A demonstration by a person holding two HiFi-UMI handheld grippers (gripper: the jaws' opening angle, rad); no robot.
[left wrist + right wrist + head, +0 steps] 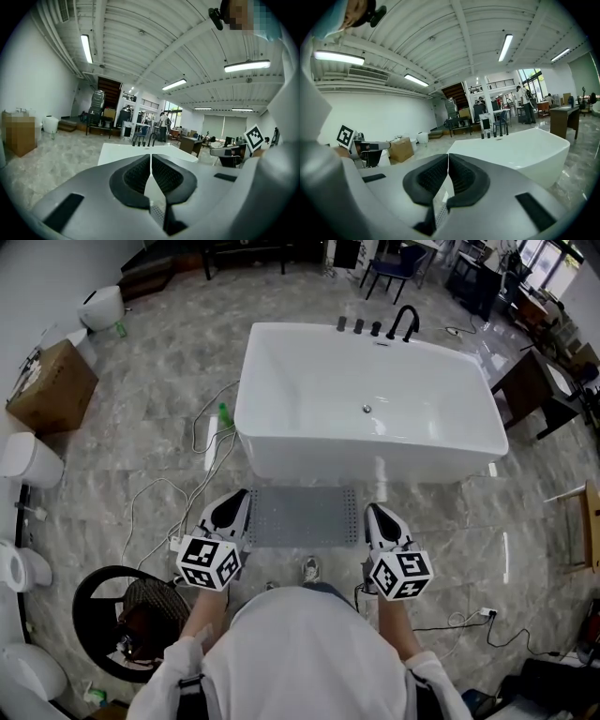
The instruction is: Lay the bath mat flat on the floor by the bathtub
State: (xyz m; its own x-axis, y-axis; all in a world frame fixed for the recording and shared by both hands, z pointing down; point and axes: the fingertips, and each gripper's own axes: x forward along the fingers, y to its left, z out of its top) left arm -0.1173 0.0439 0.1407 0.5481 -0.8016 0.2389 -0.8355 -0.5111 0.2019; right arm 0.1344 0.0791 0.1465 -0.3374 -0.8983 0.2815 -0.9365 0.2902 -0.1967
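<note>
— Where's the bath mat (302, 515) just now?

— Stretched between the two tongs, right in front of the person, on the near long side of the bathtub (281, 451). It's grey and dotted with small holes. Its far edge lies close to the tub's base; whether it touches the floor (159, 381) I can't tell.

— And the tongs themselves?

— Both clamped on it. The left tongs (234, 502) pinch the mat's left end and the right tongs (377, 514) its right end. In the left gripper view the dark pads meet on a thin strip of mat (157, 212), and the right gripper view shows the same with its strip (439, 211).

— What about the room?

— A big open hall with a grey marbled floor. The white tub stands free in the middle, with a black faucet (405, 322) on its far rim. White cables (211, 442) trail over the floor to the tub's left, beside a green bottle (225, 415). A cardboard box (52, 385) sits along the left wall, with white toilets near it. Further back stand a blue chair (394, 263) and dark furniture, under long ceiling lights.
</note>
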